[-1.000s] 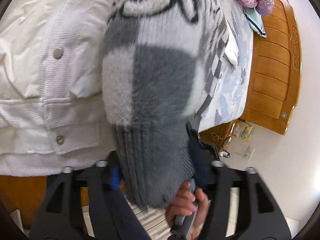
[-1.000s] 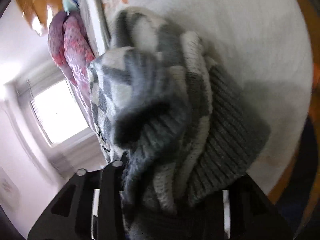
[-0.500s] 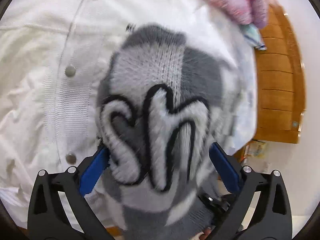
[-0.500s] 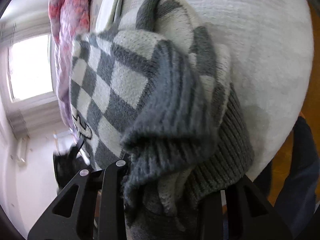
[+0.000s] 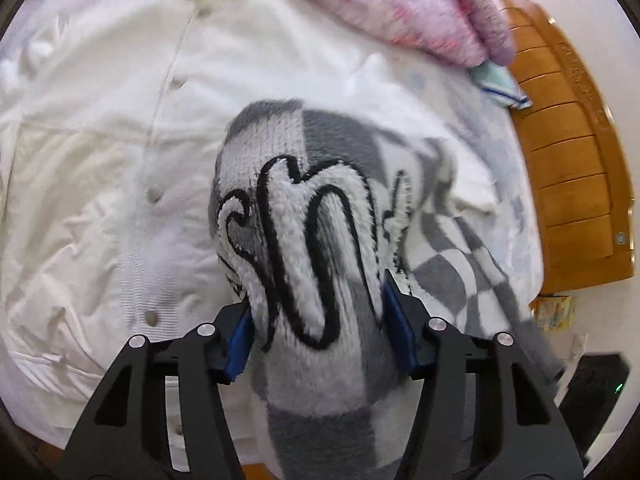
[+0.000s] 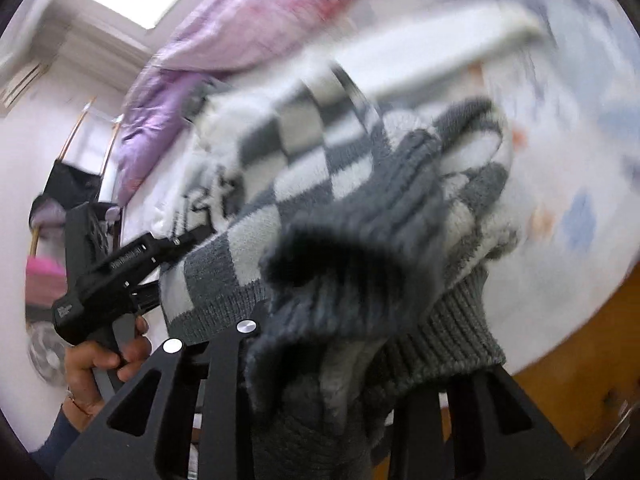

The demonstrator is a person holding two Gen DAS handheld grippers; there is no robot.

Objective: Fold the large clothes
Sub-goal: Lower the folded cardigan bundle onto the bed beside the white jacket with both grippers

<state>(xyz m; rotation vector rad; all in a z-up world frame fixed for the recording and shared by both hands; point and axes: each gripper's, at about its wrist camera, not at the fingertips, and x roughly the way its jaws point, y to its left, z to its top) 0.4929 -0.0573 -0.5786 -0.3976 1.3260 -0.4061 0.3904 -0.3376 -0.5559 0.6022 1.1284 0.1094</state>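
A grey and white checked knit sweater (image 5: 312,208) with black-outlined fluffy lettering hangs bunched between both grippers above the bed. My left gripper (image 5: 316,320) is shut on a thick fold of it, blue pads pressing each side. In the right wrist view the sweater (image 6: 304,168) stretches from my right gripper (image 6: 332,364), which is shut on its bunched ribbed grey hem, across to the left gripper (image 6: 120,268) held in a hand. The right fingertips are hidden by the knit.
A white button-front jacket (image 5: 120,152) lies spread on the bed under the sweater. A pink-purple quilt (image 5: 400,12) lies at the far side by the wooden headboard (image 5: 568,160). The bed's wooden edge (image 6: 560,384) is at lower right.
Both grippers swung the sweater up and over the bed. The lettered front now faces the left camera, and the right view turned to show the left gripper and hand.
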